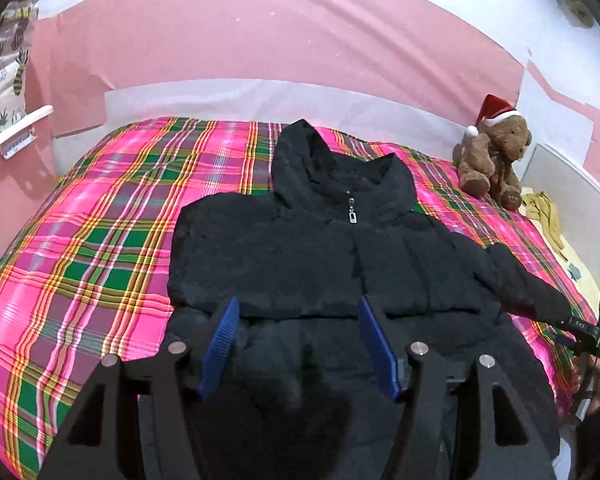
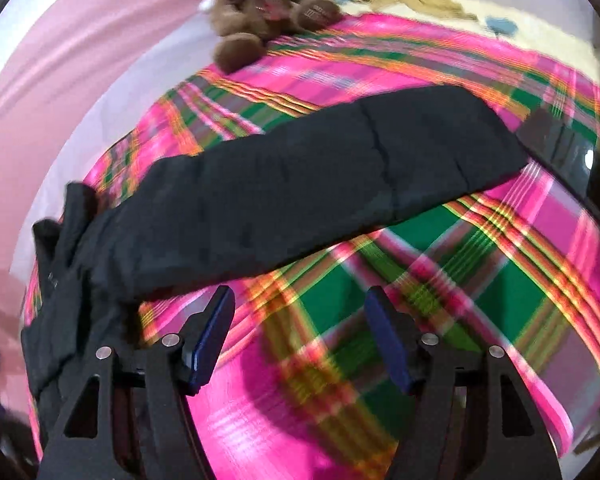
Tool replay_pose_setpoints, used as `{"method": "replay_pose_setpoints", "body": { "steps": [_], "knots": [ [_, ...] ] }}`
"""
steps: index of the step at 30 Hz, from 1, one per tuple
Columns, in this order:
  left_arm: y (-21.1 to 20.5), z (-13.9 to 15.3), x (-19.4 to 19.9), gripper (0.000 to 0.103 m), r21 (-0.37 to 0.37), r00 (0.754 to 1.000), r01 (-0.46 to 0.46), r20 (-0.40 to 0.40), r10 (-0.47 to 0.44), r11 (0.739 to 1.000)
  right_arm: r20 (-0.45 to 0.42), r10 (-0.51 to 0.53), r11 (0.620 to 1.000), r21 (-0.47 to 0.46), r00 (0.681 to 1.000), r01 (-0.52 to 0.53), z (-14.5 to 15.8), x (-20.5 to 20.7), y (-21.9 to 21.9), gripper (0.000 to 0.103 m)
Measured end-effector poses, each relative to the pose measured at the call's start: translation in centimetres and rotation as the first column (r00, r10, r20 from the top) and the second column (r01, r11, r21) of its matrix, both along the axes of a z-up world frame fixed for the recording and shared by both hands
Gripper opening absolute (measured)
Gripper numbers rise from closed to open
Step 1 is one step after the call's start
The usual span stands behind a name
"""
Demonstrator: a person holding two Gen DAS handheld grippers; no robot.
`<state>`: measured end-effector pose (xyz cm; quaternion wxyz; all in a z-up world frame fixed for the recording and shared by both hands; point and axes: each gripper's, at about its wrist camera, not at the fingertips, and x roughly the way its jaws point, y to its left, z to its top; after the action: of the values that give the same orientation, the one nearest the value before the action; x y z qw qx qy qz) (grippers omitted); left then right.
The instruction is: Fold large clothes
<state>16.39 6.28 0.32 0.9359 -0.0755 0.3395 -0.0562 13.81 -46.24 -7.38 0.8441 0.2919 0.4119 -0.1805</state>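
Note:
A black hooded puffer jacket [image 1: 300, 256] lies front up on a pink and green plaid bedspread [image 1: 100, 240], zip pull near the collar. Its left side looks folded in, and one sleeve [image 1: 528, 284] stretches out to the right. My left gripper [image 1: 298, 302] hovers open over the jacket's lower half, its blue pads [image 1: 220, 336] not touching the fabric. In the blurred right wrist view the same sleeve [image 2: 300, 192] runs across the frame. My right gripper [image 2: 299, 294] is open over bare bedspread [image 2: 500, 300] just short of the sleeve, with nothing between its jaws.
A brown teddy bear [image 1: 496, 156] in a Santa hat sits at the bed's far right corner, with a yellow cloth [image 1: 544, 212] beside it. A hand [image 1: 598, 380] holding a black device with a green light shows at the right edge. A dark glossy object [image 2: 560, 144] lies past the cuff.

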Motion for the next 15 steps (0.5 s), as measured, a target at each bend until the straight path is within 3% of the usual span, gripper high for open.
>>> {"method": "replay_pose_setpoints", "body": {
  "steps": [3,11,13,14,15],
  "knots": [
    [-0.1,-0.8,0.8,0.064,-0.002,1.000,-0.003,-0.011,0.003,1.000,0.020,-0.028,0.999,0.027,0.999,0.028,-0.7,0.8,-1.3,0.068],
    [-0.4,-2.8,3.5,0.064,0.017,0.999,-0.017,-0.049,0.017,1.000,0.027,-0.080,0.996,-0.025,0.996,0.081,-1.2,3.8,-3.0,0.067],
    [-0.5,-3.1,4.1,0.064,0.021,0.998,-0.020,-0.054,0.021,1.000,0.026,-0.094,0.994,-0.050,0.995,0.095,-1.1,4.3,-3.2,0.045],
    [-0.5,-3.2,4.4,0.064,0.022,0.998,-0.023,-0.059,0.024,0.999,0.029,-0.092,0.995,-0.043,0.995,0.093,-1.1,4.8,-3.4,0.028],
    [-0.4,-3.3,4.7,0.064,0.021,0.998,-0.025,-0.063,0.026,0.999,0.042,-0.085,0.996,-0.015,0.995,0.086,-1.1,5.0,-3.6,0.021]
  ]
}}
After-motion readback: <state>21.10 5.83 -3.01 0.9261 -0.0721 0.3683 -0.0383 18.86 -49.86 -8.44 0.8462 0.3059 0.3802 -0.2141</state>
